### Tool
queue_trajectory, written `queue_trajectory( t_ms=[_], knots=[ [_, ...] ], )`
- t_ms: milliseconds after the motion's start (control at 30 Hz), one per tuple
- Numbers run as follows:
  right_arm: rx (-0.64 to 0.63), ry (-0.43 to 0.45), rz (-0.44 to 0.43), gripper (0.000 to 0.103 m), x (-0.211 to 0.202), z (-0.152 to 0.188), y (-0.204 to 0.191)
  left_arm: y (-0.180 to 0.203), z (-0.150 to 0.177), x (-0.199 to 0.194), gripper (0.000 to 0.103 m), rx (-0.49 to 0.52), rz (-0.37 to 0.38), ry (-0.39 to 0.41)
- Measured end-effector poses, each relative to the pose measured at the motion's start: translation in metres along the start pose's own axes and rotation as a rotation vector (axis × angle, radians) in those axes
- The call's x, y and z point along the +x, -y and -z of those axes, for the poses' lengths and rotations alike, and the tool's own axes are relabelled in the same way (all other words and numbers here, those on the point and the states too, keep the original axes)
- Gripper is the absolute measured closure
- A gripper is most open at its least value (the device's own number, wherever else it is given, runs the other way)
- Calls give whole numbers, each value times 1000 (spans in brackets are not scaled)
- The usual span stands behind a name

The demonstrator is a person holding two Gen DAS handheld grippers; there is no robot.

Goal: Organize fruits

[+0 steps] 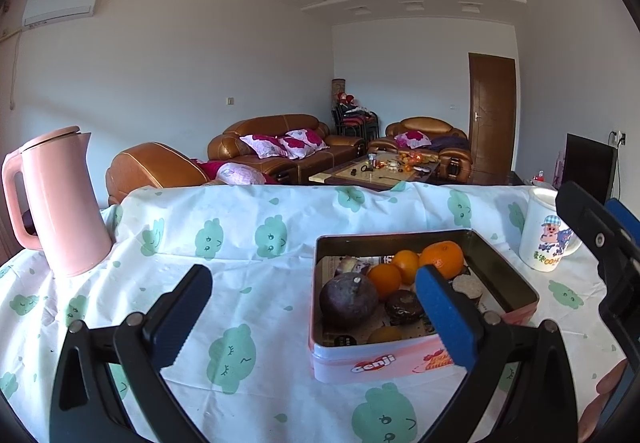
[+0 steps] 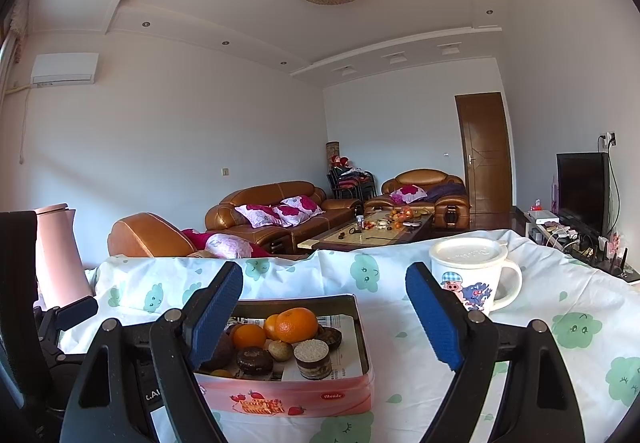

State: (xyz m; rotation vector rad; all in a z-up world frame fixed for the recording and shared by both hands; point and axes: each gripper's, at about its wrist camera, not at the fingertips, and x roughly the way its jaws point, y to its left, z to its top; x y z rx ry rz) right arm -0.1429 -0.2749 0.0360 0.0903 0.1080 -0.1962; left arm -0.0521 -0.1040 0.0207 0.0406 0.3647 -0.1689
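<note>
A pink tin box (image 1: 404, 363) sits on the table, also in the right wrist view (image 2: 288, 399). It holds three oranges (image 1: 442, 258) (image 2: 296, 324), a dark purple round fruit (image 1: 348, 297), a small brown fruit (image 2: 280, 350), a chocolate donut (image 1: 404, 306) (image 2: 254, 359) and a layered cake cup (image 2: 313, 358). My left gripper (image 1: 316, 313) is open and empty, just in front of the box's left side. My right gripper (image 2: 325, 317) is open and empty, above the box's right edge. The right gripper's body shows at the right edge of the left wrist view (image 1: 600, 239).
A pink kettle (image 1: 60, 203) stands at the table's far left. A white lidded cartoon mug (image 2: 470, 275) (image 1: 546, 235) stands right of the box. The table has a white cloth with green cloud prints (image 1: 248, 235). Sofas, a coffee table and a TV lie beyond.
</note>
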Motion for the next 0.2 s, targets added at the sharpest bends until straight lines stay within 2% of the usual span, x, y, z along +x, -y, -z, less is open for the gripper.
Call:
queue_trajectory(
  t_ms=[200],
  knots=[
    [2,-4,1,18,1,0,0,3,0,0,0,6,-4,-5]
  ],
)
